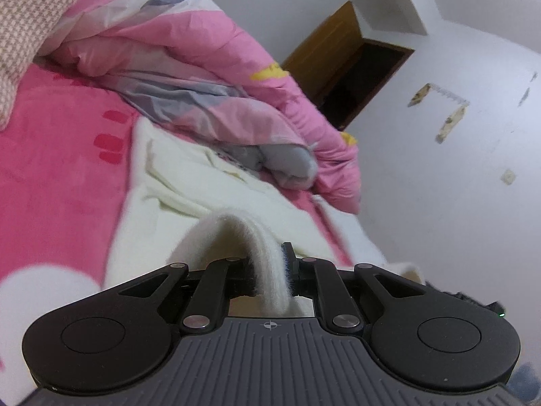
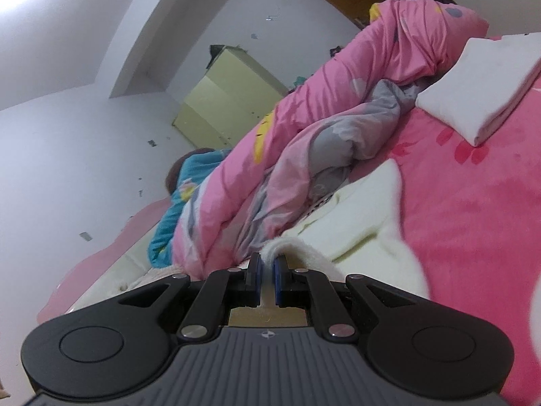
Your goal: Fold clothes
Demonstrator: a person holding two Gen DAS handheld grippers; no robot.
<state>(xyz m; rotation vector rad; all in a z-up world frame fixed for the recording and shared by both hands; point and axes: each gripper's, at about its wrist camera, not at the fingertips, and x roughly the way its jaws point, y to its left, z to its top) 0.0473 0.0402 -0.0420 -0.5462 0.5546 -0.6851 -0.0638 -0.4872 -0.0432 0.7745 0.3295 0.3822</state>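
Left wrist view shows both grippers, left gripper and right gripper, pinching the soft, light, floppy cream garment by its thick edge, seemingly a sound hold.

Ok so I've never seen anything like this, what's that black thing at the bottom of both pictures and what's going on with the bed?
Each picture comes from a camera mounted on a hand-held clamp, looking along its two fingers. A person holds one clamp in each hand; the black part is the clamp's body. The left gripper and right gripper are both shut on a cream fleece garment, which lies on a pink bedsheet. Behind it is a bunched pink quilt. The right view also shows a folded white cloth farther along the bed. They are folding clothes.
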